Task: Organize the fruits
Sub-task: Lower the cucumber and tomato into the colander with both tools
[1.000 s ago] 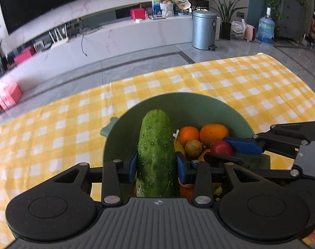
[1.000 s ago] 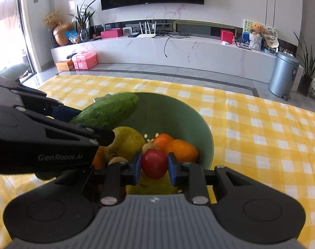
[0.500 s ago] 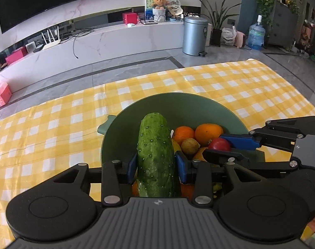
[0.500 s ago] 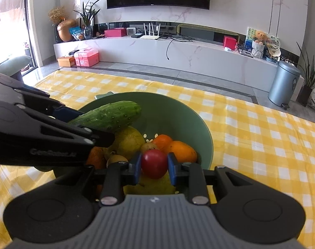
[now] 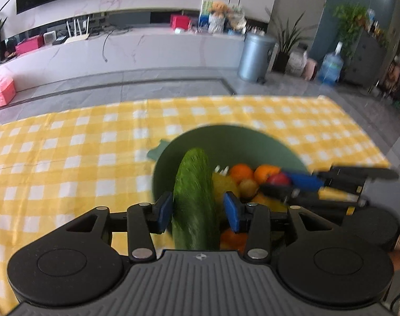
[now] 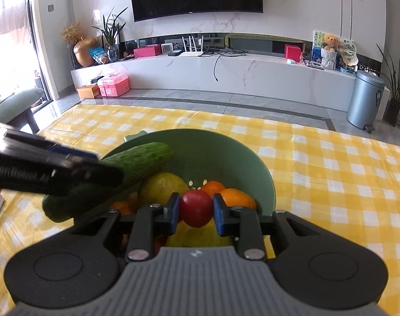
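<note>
Bumpy green cucumber tilted over green bowl of fruit

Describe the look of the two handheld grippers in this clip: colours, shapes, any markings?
Both match. The left gripper and right gripper have black linkage arms with silver rivets, blue finger pads, a ribbed grey body with a small round emblem, and black round discs at either side. White "GenRobot.AI" lettering runs along the left gripper's side.

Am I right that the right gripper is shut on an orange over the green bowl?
Not quite: the right gripper is shut on a red fruit, not an orange, over the green bowl. The right wrist view shows it.
</note>
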The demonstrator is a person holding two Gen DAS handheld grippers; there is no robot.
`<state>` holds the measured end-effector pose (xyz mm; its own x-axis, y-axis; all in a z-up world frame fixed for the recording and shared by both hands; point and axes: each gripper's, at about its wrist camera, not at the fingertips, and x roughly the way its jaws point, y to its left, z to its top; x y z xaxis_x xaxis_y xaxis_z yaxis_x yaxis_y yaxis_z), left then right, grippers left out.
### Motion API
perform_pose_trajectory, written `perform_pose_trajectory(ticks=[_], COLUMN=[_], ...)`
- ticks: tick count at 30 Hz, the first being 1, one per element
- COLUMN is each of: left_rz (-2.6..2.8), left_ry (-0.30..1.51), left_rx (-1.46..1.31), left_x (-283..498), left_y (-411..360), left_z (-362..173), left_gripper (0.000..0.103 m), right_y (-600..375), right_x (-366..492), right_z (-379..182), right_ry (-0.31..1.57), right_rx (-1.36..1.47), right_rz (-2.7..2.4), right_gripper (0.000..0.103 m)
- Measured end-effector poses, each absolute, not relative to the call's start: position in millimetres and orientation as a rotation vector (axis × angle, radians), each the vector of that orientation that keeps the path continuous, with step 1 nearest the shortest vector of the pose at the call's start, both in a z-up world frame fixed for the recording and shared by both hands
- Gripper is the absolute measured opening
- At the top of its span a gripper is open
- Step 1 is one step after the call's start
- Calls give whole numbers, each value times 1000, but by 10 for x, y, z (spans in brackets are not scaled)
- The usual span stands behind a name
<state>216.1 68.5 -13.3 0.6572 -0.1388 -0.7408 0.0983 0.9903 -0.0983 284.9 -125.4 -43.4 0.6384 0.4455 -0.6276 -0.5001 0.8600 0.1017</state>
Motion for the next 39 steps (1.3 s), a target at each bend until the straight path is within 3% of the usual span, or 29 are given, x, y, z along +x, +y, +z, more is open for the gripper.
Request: perform_pose_trajectory(ticks=[7, 23, 32, 39], left_rz=[-116, -112, -99, -67], left_ry=[852, 851, 796, 772], left_rx=[-54, -80, -100, -96], left_x=[2187, 2318, 2263, 2296], left_y=[719, 711, 696, 667], left_z=[-155, -207, -76, -25], left_gripper=[42, 42, 58, 58], right_y=[-1206, -1134, -1113, -1115], right_x=[2939, 3260, 3276, 3374], right_z=[-431, -502, -493, -516], right_ry=[693, 744, 762, 758], right_rx=[-63, -2, 2, 10], right_rz=[555, 542, 561, 525], right_gripper=[23, 23, 23, 23])
